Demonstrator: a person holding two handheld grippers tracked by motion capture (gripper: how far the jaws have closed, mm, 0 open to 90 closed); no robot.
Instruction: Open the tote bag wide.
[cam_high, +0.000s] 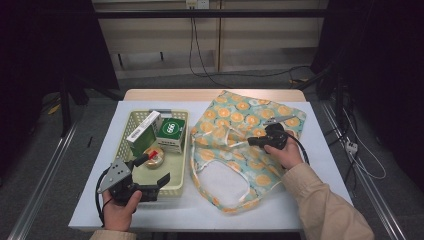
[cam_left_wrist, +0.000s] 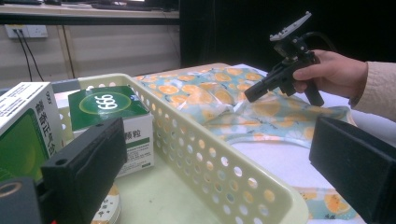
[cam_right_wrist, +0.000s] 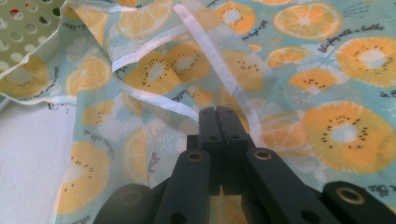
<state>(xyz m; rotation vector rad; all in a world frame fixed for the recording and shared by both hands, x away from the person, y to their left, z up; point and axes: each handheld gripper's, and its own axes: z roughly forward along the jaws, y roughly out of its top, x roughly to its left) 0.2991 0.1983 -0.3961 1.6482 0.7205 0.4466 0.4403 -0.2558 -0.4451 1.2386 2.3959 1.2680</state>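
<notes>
Fruit-printed tote bag (cam_high: 240, 145) lay at three o'clock of the basket (cam_high: 131, 150), unpacked; right gripper (cam_right_wrist: 218, 114) pinched shut over its cloth, left gripper (cam_high: 155, 167) gaped wide, empty, boxes (cam_high: 171, 134) awaiting transfer.

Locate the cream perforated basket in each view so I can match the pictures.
High view: the basket sits left of centre on the table, holding boxes.
Left gripper view: its perforated wall runs diagonally across the middle, from upper left to lower right.
Right gripper view: a perforated piece at the top left corner.
Shared landmark: the fruit-print bag lies right beside the basket.
</notes>
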